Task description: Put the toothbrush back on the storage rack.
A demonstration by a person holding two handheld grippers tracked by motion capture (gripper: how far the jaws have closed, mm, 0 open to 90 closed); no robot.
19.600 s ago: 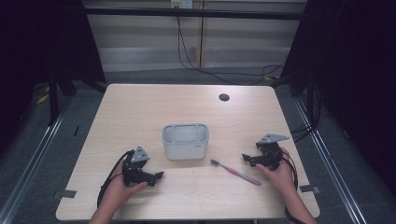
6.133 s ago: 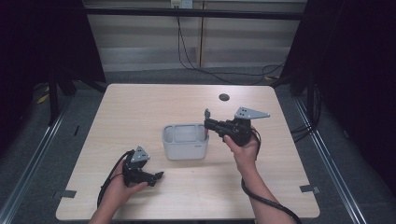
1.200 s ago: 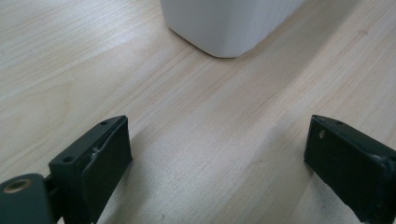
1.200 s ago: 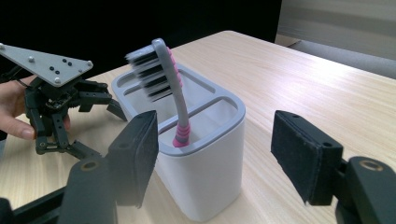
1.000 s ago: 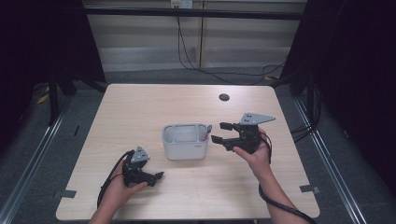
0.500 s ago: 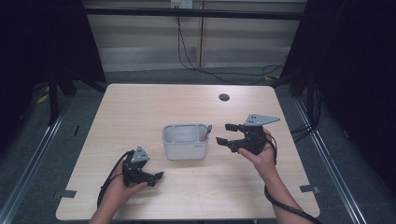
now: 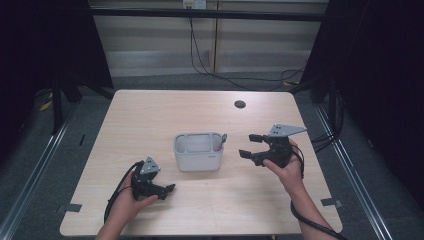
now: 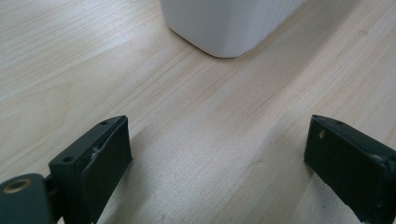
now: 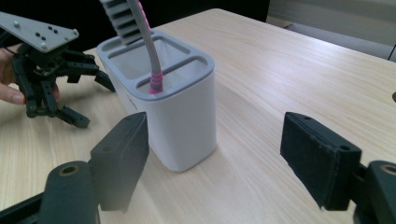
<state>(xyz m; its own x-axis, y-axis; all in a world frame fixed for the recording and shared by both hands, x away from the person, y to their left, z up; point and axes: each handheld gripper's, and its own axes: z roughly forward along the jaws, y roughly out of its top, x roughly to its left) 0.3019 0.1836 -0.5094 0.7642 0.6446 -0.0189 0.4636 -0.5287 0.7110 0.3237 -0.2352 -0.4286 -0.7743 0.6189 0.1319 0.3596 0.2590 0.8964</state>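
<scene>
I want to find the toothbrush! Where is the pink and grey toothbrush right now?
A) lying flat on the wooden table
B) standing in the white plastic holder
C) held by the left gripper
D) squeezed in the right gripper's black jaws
B: the pink and grey toothbrush stands handle-down in the narrow end slot of the white plastic holder, bristles up, while the right gripper sits open beside the holder with nothing between its jaws.

We see the pink-and-grey toothbrush (image 7: 221, 142), which earlier lay flat on the table right of the white holder (image 7: 198, 152), now standing head-up in the holder's narrow right-hand slot. The right gripper (image 7: 253, 145) has let it go, its jaws just opening, empty, and has drawn back rightward.
</scene>
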